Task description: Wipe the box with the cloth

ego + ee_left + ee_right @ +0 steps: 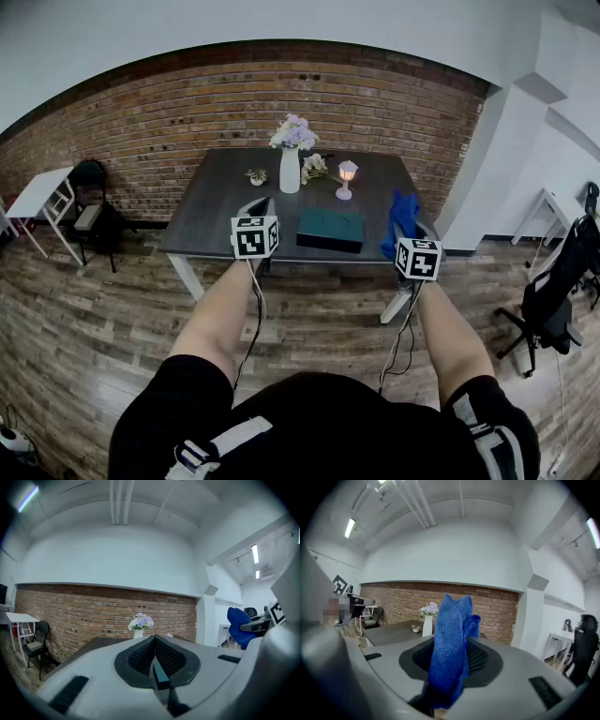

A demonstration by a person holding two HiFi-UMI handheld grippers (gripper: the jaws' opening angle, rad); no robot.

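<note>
Right gripper (pixel 409 236) has its fingers clamped on the blue cloth (pixel 450 644), which flops out in a loose bunch. The left gripper (pixel 154 639) fingers are pinched together with nothing in them. The dark teal box (pixel 330 228) lies flat on the desk (pixel 216 211) near the front edge, well ahead of both grippers. My guess: the cloth's soft and light, so a bunched fold is the spot to grip. The box looks rigid and might slide, so steadying one edge seems smart.
</note>
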